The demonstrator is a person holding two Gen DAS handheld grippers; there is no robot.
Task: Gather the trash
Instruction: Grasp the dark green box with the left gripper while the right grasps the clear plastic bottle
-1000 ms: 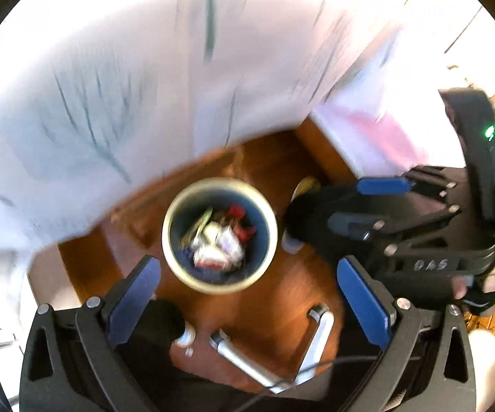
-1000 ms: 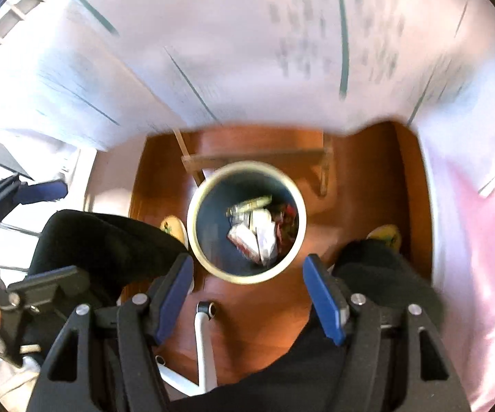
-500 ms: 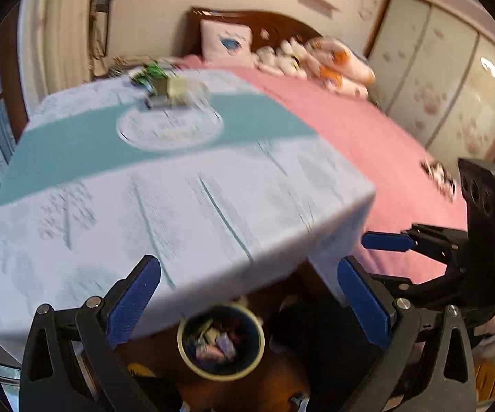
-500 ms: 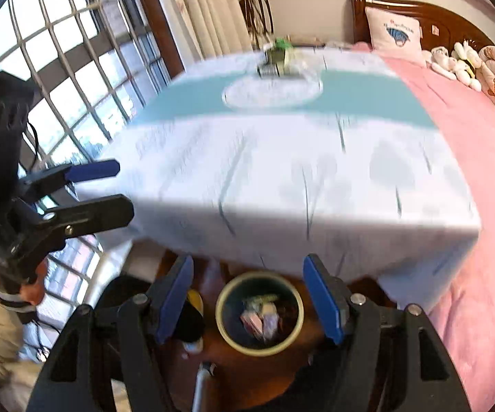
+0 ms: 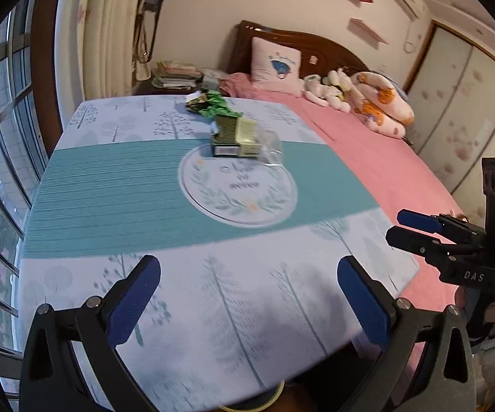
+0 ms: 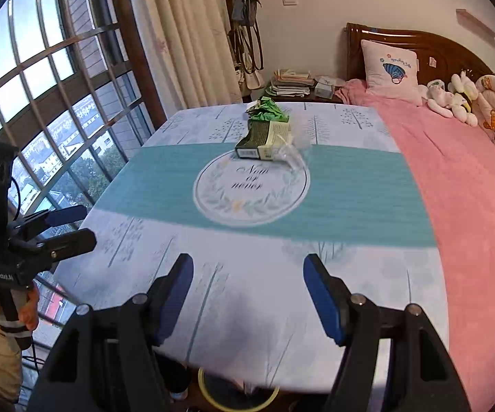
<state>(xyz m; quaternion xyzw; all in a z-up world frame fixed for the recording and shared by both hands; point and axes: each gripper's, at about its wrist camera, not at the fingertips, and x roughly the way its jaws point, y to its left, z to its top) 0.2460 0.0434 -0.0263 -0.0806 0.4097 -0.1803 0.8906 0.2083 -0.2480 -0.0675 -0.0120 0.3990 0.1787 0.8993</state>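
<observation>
Right wrist: trash (image 6: 266, 134) well beyond fingers (image 6: 175, 295).

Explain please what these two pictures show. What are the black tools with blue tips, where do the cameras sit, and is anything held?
No robot: a person holds a hand gripper in each hand, each carrying its own camera looking along its fingers. One picture comes from the left gripper, the other from the right gripper. Both are open and hold nothing. On the table lie a box, green wrappers and clear plastic. A bin peeks out below the table edge.
</observation>
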